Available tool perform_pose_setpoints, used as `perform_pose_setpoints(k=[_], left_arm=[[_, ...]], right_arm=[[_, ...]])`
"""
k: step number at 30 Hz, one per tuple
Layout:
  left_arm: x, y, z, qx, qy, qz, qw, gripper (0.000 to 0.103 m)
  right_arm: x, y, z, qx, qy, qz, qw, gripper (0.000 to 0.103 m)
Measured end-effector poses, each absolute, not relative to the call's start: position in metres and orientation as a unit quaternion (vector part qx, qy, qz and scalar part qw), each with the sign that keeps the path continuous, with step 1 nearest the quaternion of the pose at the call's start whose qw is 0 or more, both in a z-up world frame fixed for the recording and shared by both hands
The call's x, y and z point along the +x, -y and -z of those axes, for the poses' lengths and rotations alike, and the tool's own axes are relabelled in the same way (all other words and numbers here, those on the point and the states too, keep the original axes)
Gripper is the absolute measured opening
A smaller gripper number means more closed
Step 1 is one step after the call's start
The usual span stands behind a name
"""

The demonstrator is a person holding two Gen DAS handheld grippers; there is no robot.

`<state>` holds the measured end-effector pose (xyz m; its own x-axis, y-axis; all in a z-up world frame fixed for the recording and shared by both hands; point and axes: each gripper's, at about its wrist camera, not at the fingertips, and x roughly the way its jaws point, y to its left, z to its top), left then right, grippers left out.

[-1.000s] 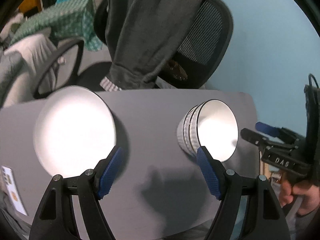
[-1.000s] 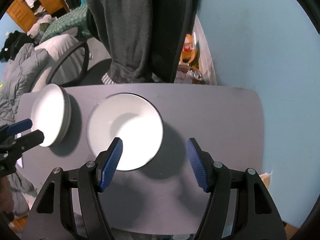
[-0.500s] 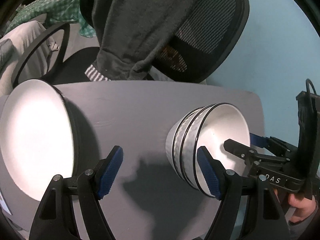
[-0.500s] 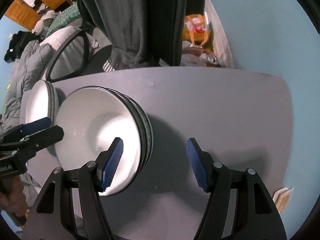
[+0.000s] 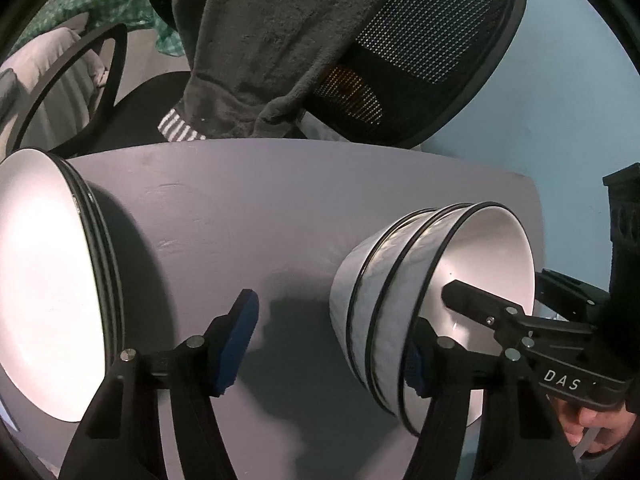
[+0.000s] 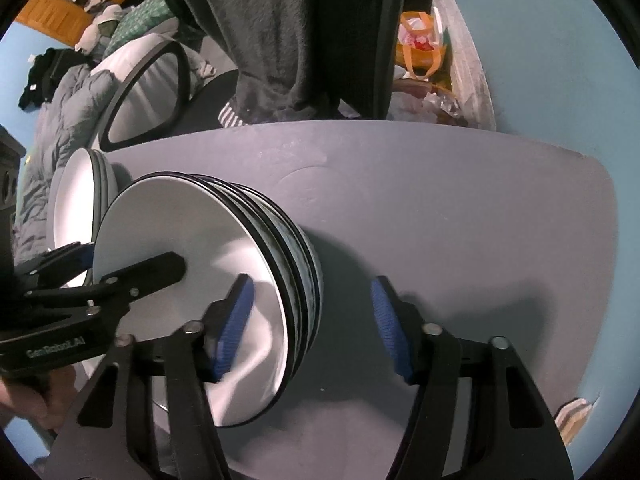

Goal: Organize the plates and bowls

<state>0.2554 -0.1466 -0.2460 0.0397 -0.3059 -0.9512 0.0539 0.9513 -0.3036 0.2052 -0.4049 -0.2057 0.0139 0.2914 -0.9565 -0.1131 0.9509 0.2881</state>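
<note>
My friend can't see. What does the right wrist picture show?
A stack of white bowls with black rims sits on a grey table. The right gripper straddles its rim, jaws closing in, one blue pad inside the top bowl, one outside. The left gripper reaches in too.

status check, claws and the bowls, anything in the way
Both claws, left and right, straddling the bowl stack rim, closing, pads not pressing. Plate stack beside. Nothing blocking.
</note>
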Motion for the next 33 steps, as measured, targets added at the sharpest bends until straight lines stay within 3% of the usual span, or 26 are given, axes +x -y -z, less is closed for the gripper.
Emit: perform_pose_setpoints(k=[4,5,8,9,33], left_arm=[[0.257,0.15,0.244,-0.096,-0.679,0.139,0.714,0.056],[0.257,0.15,0.244,-0.098,-0.68,0.143,0.712,0.05],[0.256,0.155,0.241,-0.104,-0.685,0.165,0.702,0.029],[0.255,0.157,0.24,-0.101,-0.684,0.168,0.703,0.026],[0.234,0.122,0.223,-0.05,-0.691,0.122,0.711,0.025]], right_arm=[[0.207,0.406,0.207,0.088,-0.691,-0.16,0.699,0.038],[0.207,0.406,0.207,0.093,-0.691,-0.164,0.698,0.034],[0.207,0.404,0.206,0.095,-0.691,-0.166,0.697,0.035],[0.206,0.404,0.206,0.095,-0.691,-0.166,0.697,0.035],[0.182,0.358,0.208,0.061,-0.695,-0.192,0.691,0.037]])
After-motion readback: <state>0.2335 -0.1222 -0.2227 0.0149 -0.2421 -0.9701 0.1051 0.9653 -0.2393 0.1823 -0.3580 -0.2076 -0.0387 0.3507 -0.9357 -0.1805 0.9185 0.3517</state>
